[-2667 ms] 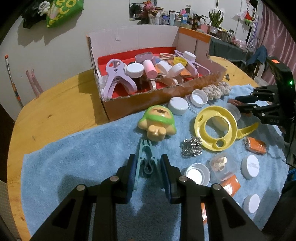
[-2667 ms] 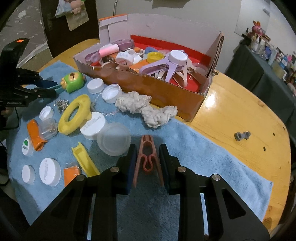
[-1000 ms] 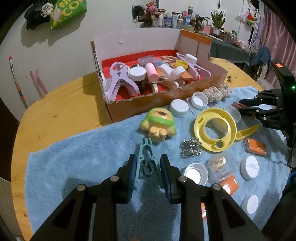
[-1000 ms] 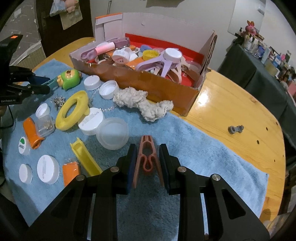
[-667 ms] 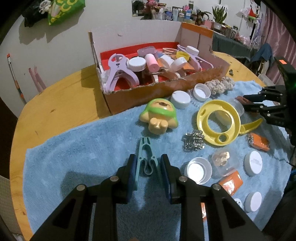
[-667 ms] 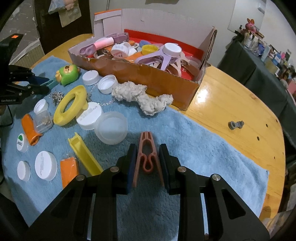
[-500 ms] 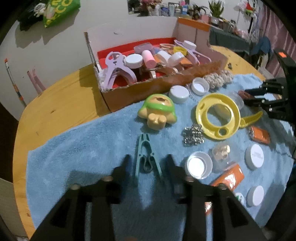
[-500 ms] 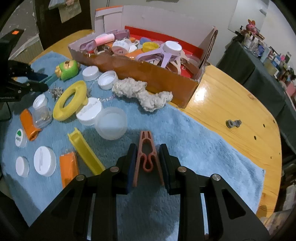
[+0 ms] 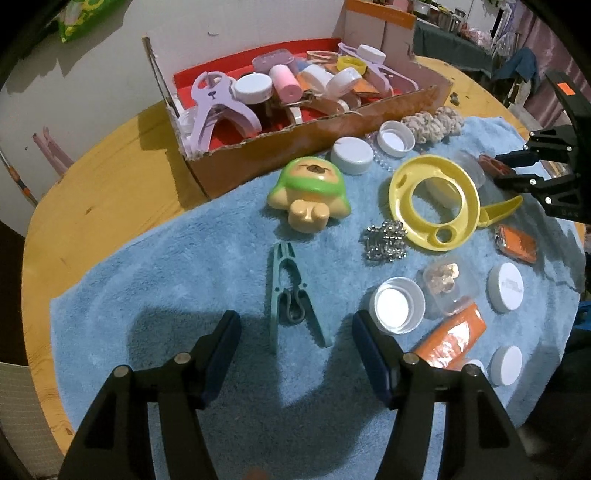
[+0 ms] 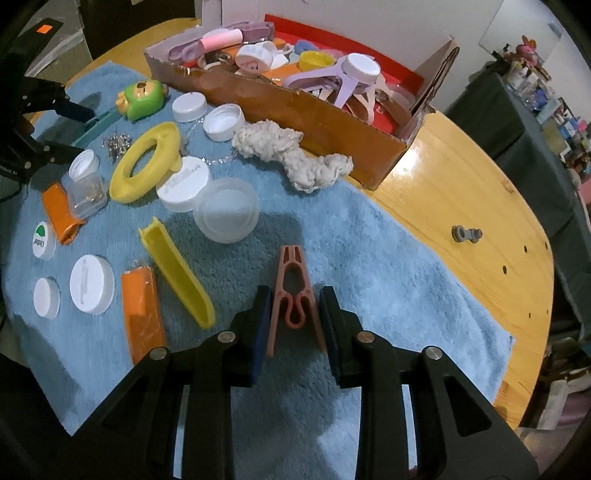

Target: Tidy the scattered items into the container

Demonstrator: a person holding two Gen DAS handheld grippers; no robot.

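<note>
A round wooden table point(image 10: 461, 192) stands by a white wall point(image 9: 92, 85); cluttered dark shelves point(image 10: 535, 92) stand beyond.

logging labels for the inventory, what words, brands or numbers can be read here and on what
White cap with green mark: dark lettering, too blurred to read.
Large white lid: embossed word, too blurred to read.
White lid: faint line of text, unreadable.
White lid with grey print: too small to read.
Green bag on the wall: yellow letters, cut off, unreadable.

- Two clothes pegs on the towel: a green peg point(image 9: 291, 295) at 6 o'clock, a brown peg point(image 10: 294, 291)
- One yellow ring point(image 9: 434, 203)
- One cardboard box point(image 9: 314, 136) at 12 o'clock
</note>
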